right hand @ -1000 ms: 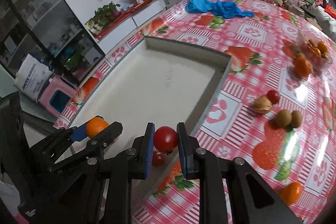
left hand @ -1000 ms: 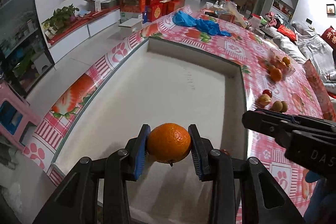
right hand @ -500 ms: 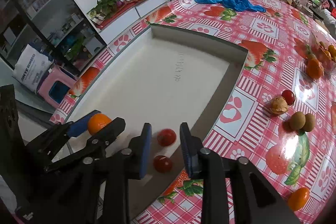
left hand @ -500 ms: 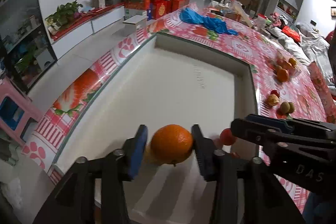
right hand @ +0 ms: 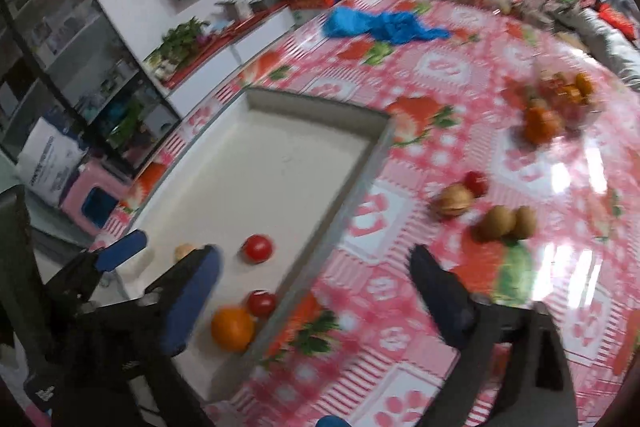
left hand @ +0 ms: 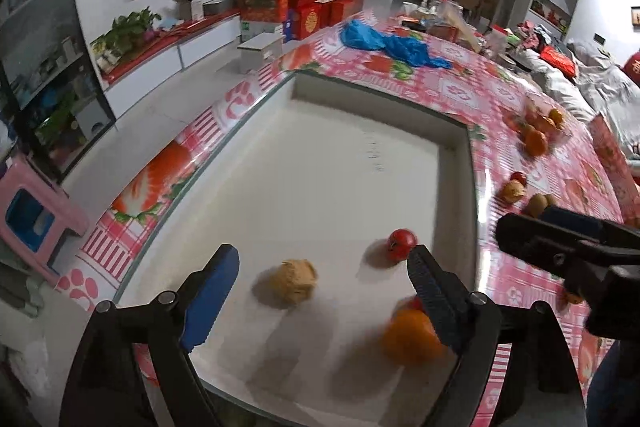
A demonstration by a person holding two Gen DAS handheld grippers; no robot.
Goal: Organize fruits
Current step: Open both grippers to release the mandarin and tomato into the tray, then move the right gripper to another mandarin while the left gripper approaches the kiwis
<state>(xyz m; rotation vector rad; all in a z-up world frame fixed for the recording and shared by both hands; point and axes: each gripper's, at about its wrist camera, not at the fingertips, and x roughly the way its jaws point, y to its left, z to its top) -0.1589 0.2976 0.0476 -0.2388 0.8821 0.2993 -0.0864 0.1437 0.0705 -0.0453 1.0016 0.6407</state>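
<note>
Fruits sit in the white tray [left hand: 320, 163]: a blurred orange [left hand: 412, 335] near its front right corner, two red tomatoes [right hand: 258, 247] and a pale, rough walnut-like piece [left hand: 292, 281]. Left gripper [left hand: 322, 291] is opening, nothing between its blue pads. Right gripper [right hand: 316, 291] is spreading wide too, empty, over the tray's rim. Only the right view shows the second tomato [right hand: 262, 303] clearly, beside the orange, plus kiwis [right hand: 506, 223] on the pink tablecloth [right hand: 440, 75].
</note>
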